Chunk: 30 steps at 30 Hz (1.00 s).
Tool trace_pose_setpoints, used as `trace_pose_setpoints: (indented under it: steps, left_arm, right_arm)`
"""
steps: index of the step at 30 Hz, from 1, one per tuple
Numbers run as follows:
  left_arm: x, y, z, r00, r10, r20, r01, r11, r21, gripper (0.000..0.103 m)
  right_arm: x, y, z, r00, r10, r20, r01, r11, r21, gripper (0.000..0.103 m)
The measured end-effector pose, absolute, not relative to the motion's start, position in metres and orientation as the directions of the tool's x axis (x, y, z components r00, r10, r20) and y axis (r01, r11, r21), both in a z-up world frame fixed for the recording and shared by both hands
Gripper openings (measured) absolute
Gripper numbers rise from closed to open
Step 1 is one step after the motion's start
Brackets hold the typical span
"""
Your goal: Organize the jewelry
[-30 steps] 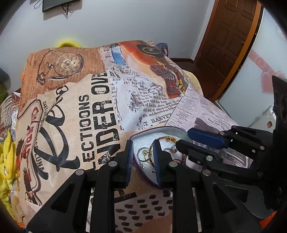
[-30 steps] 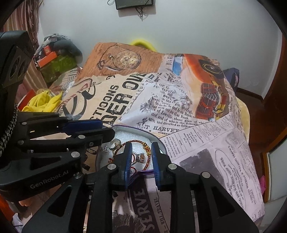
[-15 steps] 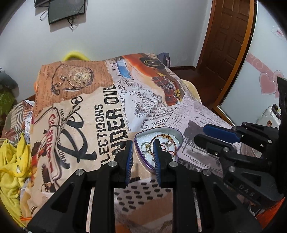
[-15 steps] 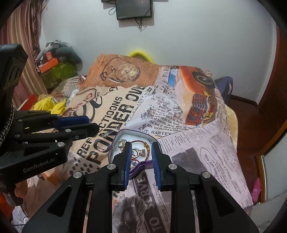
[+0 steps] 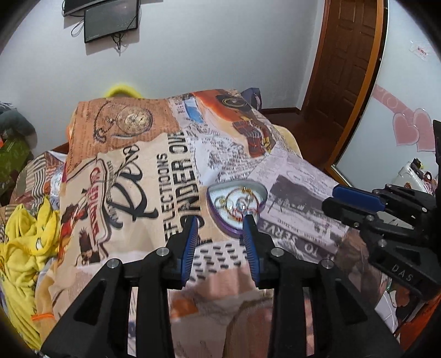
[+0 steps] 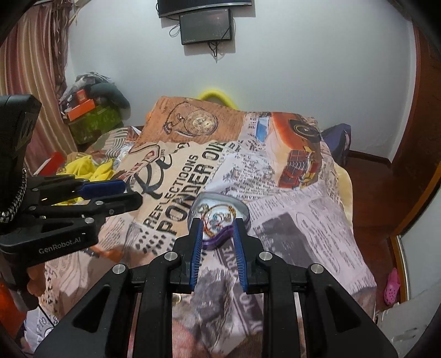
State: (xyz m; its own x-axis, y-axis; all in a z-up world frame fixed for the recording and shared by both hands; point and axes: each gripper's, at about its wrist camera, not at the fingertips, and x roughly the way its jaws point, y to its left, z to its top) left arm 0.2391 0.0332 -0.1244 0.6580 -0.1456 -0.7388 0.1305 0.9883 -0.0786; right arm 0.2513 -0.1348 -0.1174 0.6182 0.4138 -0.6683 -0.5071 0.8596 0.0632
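A heart-shaped purple tin point(image 5: 211, 205) point(image 6: 217, 238) lies open on the printed blanket. In it sits jewelry point(image 5: 237, 201) point(image 6: 217, 216): a gold-beaded bracelet and some rings. My left gripper point(image 5: 220, 220) hovers nearer to me than the tin, its jaws opening with nothing between the pads. My right gripper point(image 6: 217, 221) hangs over the tin's near edge, its blue pads a narrow gap apart and holding nothing. Each wrist view catches the other gripper from the side: the right gripper point(image 5: 330, 198) and the left gripper point(image 6: 129, 192).
The newspaper-print blanket point(image 5: 165, 170) covers a bed. Yellow clothing point(image 5: 24, 247) is heaped at its left side, and boxes and bags point(image 6: 93, 115) are piled by the curtain. A wooden door point(image 5: 350, 68) stands at the right. Dark screens point(image 6: 206, 24) hang on the far wall.
Both grippers have drawn back and up from the tin, which now looks smaller and farther off. The left jaws have spread wider. The right jaws keep the same narrow gap.
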Motion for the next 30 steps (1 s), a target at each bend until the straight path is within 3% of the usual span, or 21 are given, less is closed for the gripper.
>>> trace_pose_setpoints:
  steps: [19, 28, 30]
  left_arm:
    - [0.216, 0.001, -0.209, 0.481, -0.176, -0.859, 0.166, 0.980, -0.108, 0.033]
    - [0.218, -0.012, -0.227, 0.440, -0.199, -0.876, 0.180, 0.975, -0.131, 0.033]
    - [0.218, -0.016, -0.228, 0.438, -0.203, -0.876, 0.188, 0.973, -0.131, 0.026]
  right_arm:
    - [0.226, -0.165, -0.171, 0.513, 0.393, -0.763, -0.459, 0.877, 0.144, 0.021]
    - [0.224, -0.170, -0.180, 0.486, 0.400, -0.777, -0.458, 0.874, 0.163, 0.021]
    - [0.225, -0.169, -0.181, 0.481, 0.404, -0.779, -0.459, 0.872, 0.168, 0.021]
